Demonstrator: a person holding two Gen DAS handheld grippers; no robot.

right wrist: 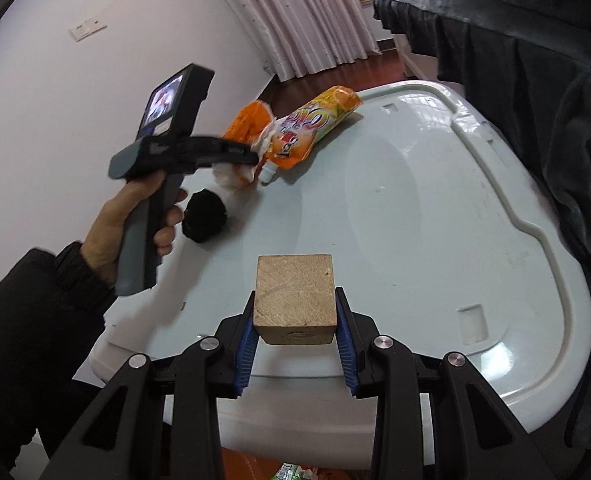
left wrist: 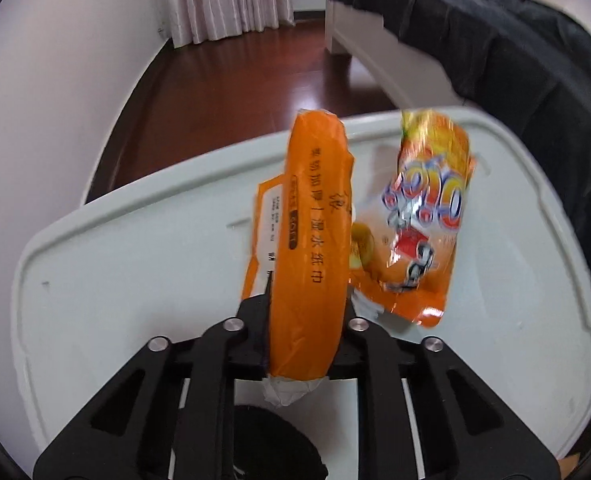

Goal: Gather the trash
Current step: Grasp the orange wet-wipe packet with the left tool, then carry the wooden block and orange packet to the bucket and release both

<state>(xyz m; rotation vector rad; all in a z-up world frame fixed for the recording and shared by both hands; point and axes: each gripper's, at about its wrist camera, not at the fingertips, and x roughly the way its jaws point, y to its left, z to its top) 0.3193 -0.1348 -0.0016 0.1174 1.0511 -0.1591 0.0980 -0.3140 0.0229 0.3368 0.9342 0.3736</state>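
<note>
The left gripper (left wrist: 307, 312) is closed on an orange tissue pack (left wrist: 311, 240), which is pinched between the fingers (left wrist: 255, 320) near its lower end so that the pack stands upright and is held off the counter (left wrist: 135, 280). In the right wrist view the pack appears to be crumpled and largely empty, with white tissue protruding near the grip; it is therefore judged to be trash. A grip at one end is sufficient because the pack is light and soft.

An orange drink pouch (left wrist: 423, 220) is seen just beside the held pack. In the right wrist view the pouch lies on the counter with its white spout toward the left gripper; whether it touches the pack cannot be told. It is judged to be the next item for collection.

The right gripper (right wrist: 295, 316) is closed on a wooden block (right wrist: 295, 296), which is clamped squarely between the blue pads (right wrist: 245, 344) and held above the near edge of the counter. A black round object (right wrist: 204, 216) rests on the counter near the person's left hand (right wrist: 135, 220). No bin is visible, so the drop point cannot be stated.
</note>
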